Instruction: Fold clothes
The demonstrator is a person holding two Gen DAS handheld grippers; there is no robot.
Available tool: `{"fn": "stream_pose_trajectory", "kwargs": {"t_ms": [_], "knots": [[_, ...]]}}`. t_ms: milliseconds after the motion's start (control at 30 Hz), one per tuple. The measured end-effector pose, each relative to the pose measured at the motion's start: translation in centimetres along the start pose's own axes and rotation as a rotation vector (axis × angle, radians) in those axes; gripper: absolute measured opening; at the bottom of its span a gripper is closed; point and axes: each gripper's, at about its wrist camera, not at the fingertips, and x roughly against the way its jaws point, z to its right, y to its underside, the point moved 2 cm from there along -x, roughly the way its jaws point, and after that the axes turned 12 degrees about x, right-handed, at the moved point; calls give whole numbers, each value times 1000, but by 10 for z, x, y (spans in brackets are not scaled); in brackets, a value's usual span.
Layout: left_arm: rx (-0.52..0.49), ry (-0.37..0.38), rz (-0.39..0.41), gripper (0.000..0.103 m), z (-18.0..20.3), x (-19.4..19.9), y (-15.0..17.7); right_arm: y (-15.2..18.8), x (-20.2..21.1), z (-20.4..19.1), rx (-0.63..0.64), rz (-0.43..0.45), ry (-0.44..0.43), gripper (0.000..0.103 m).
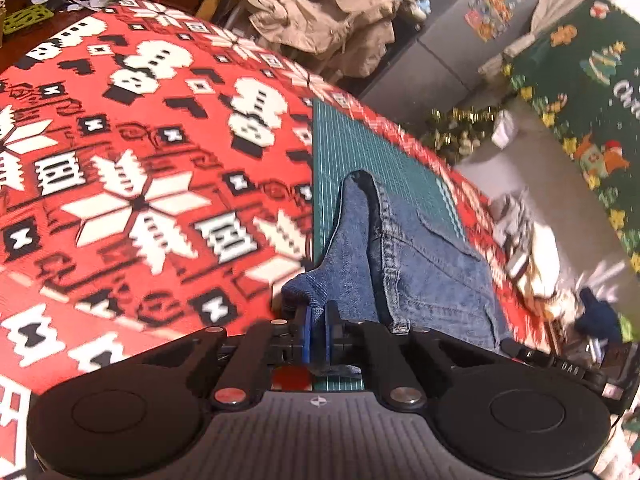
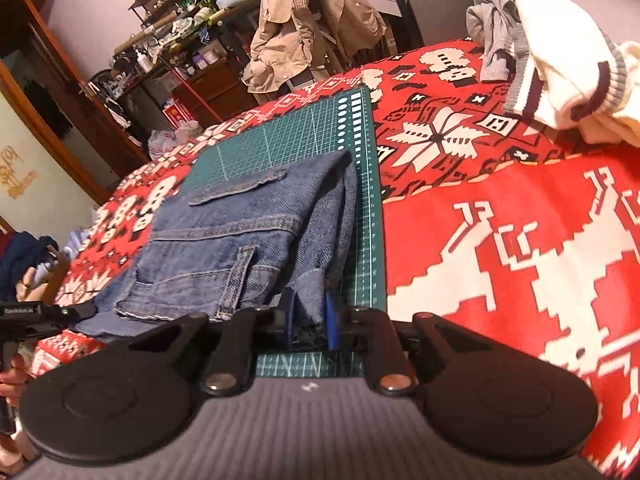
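Folded stitched denim jeans [image 2: 248,236] on a gridded cutting mat [image 2: 280,140]; left gripper [image 1: 318,320] and right gripper [image 2: 310,312] each pinch a denim edge

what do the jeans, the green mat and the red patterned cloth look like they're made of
Jeans: blue denim, probably cotton; twill weave, tan topstitching and faded edges show.
Green mat: looks like a matte vinyl or rubbery cutting mat; flat, stiff-edged, printed with a white grid and ruler marks.
Red patterned cloth: smooth printed fabric mimicking a knit; the fibre cannot be told.
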Motion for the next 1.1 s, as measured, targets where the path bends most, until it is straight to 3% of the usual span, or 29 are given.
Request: {"fn": "stream_pose_trajectory", "kwargs": {"t_ms": [100,200,267,367,400,533,667,733,833,967,1000,1067,1100], "knots": [[33,3,-17,10,-7,1,4,9,4,2,1,-18,0,17],[152,28,-21,18,-22,5,2,13,5,8,-33,-6,-20,18],[173,30,-27,21,-26,4,3,13,5,6,-26,-4,-17,18],[138,1,-32,23,-21,2,6,13,3,4,-11,-13,-7,18],[115,-5,-29,8,-17,2,7,13,3,3,-9,-14,-7,18],[44,-32,-22,6,-7,3,9,14,6,1,14,-25,-2,16],[60,-19,-31,6,-14,8,12,23,17,0,8,-41,-26,16],[45,-18,-18,8,-14,11,13,29,23,1,7,-44,-36,19],[-15,-67,36,20,-5,18,14,29,30,1,22,-39,-21,25],[-98,-62,73,26,14,26,16,20,42,-4,78,-25,15,25],[-121,-61,89,27,20,28,17,17,44,-6,102,-13,25,23],[-166,-61,117,27,32,30,17,9,47,-12,166,39,49,4],[-188,-61,129,27,38,29,17,5,44,-14,183,46,55,1]]}}
